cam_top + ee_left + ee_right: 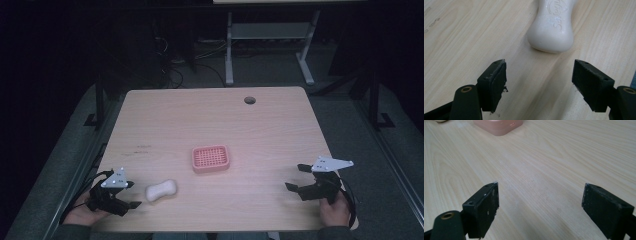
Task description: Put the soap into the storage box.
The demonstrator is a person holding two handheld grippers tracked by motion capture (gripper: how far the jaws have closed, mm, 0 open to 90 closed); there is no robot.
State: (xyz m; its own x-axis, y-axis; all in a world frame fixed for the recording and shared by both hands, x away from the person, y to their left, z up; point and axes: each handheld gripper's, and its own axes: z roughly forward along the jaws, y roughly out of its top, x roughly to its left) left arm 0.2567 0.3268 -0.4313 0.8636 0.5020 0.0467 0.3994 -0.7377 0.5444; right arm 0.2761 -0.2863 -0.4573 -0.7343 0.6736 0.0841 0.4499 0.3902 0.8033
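My left claw (131,194) sits low at the counter (210,120) edge, wide open w/ the soap bar (161,190) just ahead; right claw (296,176) is also released, nothing btwn.

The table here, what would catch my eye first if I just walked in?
Probably the pink soap dish with its gridded top, sitting alone near the middle of the pale wooden table. Next, the white bar of soap lying nearer the front edge, just ahead of the left gripper, whose black jaws stand open and apart from it. The right gripper waits open at the table's right edge, with nothing between its jaws.
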